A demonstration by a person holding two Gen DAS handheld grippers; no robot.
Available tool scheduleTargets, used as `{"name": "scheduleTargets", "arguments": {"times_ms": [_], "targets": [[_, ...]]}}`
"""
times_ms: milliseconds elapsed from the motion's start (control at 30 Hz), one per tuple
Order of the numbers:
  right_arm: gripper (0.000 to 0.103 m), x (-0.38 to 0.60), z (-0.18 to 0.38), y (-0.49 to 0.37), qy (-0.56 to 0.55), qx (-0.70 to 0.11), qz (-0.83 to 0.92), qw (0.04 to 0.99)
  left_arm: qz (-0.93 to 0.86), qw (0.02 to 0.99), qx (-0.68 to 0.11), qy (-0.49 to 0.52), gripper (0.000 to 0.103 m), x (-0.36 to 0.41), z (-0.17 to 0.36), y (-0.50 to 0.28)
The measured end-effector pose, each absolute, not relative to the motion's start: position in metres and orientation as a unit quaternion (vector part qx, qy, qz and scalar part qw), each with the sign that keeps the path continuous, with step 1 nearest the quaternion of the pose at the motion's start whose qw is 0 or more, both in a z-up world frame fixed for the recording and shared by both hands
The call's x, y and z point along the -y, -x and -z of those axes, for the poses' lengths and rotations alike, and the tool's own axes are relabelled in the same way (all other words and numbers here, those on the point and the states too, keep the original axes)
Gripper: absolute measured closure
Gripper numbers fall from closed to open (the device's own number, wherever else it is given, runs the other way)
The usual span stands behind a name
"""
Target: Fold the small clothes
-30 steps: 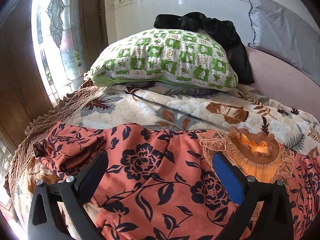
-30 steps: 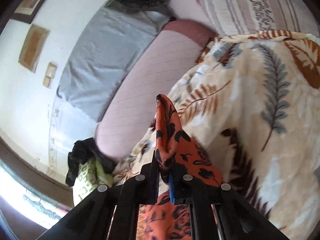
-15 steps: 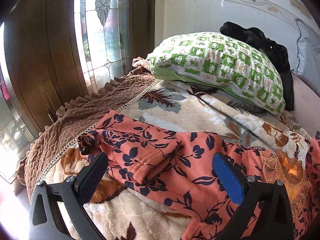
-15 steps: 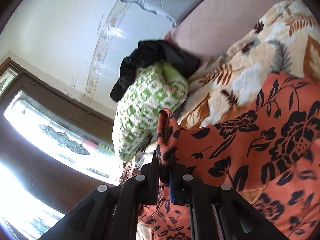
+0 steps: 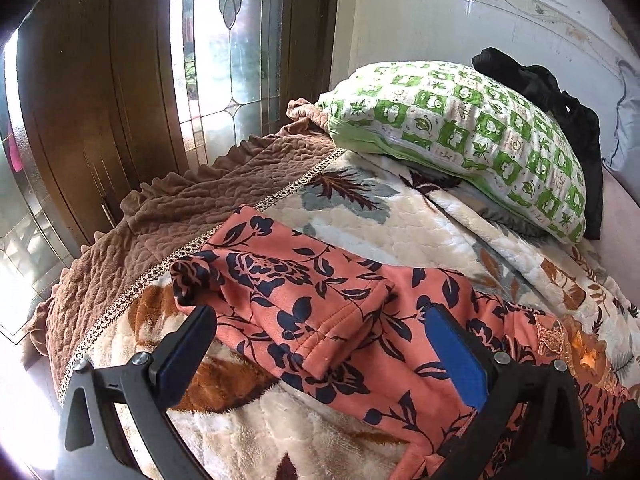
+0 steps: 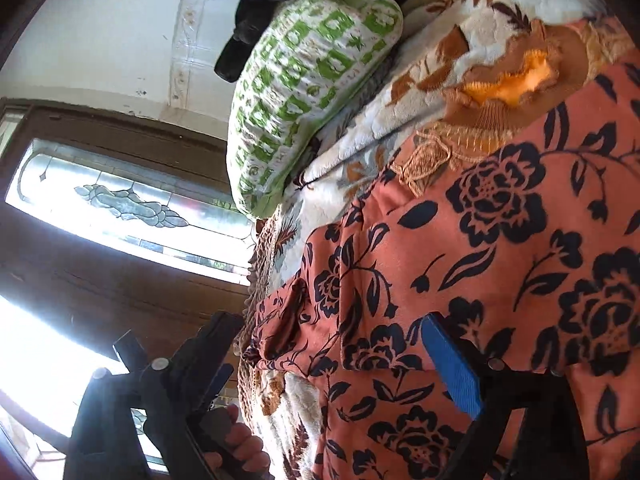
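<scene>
An orange top with dark blue flowers (image 5: 344, 312) lies spread on the cream blanket (image 5: 384, 232). Its left sleeve lies folded on itself, cuff (image 5: 190, 282) at the far left. My left gripper (image 5: 320, 344) is open, its jaws wide apart just above that sleeve, holding nothing. In the right wrist view the same top (image 6: 500, 264) fills the right side, its embroidered collar (image 6: 500, 92) at the top. My right gripper (image 6: 332, 344) is open above the garment, empty. The other gripper and a hand (image 6: 236, 448) show at the lower left.
A green checked pillow (image 5: 460, 132) lies at the bed's head with a black garment (image 5: 560, 96) behind it. A brown quilted cover (image 5: 180, 216) borders the bed's left edge. A wooden door with patterned glass (image 5: 224, 60) stands beyond.
My right gripper has let go of the fabric it pinched and now stands open above the top. My left gripper has shifted left along the garment to the sleeve.
</scene>
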State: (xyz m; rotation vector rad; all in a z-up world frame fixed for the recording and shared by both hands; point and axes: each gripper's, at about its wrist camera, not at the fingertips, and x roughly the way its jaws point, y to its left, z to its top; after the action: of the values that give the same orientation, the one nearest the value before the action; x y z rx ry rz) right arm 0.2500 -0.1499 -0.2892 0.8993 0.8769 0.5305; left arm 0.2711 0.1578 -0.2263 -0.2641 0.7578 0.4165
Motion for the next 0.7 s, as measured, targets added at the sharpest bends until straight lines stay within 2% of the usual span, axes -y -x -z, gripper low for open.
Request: {"name": "scheduleTargets", "arguments": {"times_ms": [133, 267, 333, 367, 400, 500, 633, 667, 700], "targets": [[0.011, 0.191, 0.263, -0.234, -0.319, -0.388, -0.179, 0.846, -0.180, 0.903, -0.365, 0.136, 0.000, -0.143, 0.226, -0.271], [0.042, 0.227, 0.271, -0.228, -0.248, -0.410, -0.106, 0.871, -0.115, 0.916, -0.369, 0.111, 0.000, -0.099, 0.229, -0.277], [0.055, 0.241, 0.293, -0.238, -0.229, -0.458, -0.069, 0.856, -0.088, 0.914, -0.392, 0.060, 0.000, -0.067, 0.240, -0.287], [0.065, 0.249, 0.307, -0.240, -0.228, -0.483, -0.054, 0.843, -0.081, 0.907, -0.412, 0.027, 0.000, -0.052, 0.251, -0.293], [0.069, 0.258, 0.312, -0.236, -0.234, -0.480, -0.053, 0.844, -0.082, 0.894, -0.440, -0.005, 0.000, -0.040, 0.263, -0.301], [0.069, 0.265, 0.299, -0.226, -0.223, -0.467, -0.070, 0.853, -0.085, 0.866, -0.491, -0.036, 0.000, -0.025, 0.290, -0.312], [0.066, 0.276, 0.275, -0.200, -0.216, -0.420, -0.103, 0.875, -0.082, 0.892, -0.442, 0.035, 0.000, -0.045, 0.259, -0.302], [0.062, 0.281, 0.272, -0.191, -0.208, -0.410, -0.106, 0.882, -0.089, 0.899, -0.425, 0.056, 0.000, -0.054, 0.250, -0.299], [0.054, 0.287, 0.271, -0.184, -0.202, -0.401, -0.105, 0.887, -0.104, 0.903, -0.409, 0.074, 0.000, -0.065, 0.243, -0.295]]}}
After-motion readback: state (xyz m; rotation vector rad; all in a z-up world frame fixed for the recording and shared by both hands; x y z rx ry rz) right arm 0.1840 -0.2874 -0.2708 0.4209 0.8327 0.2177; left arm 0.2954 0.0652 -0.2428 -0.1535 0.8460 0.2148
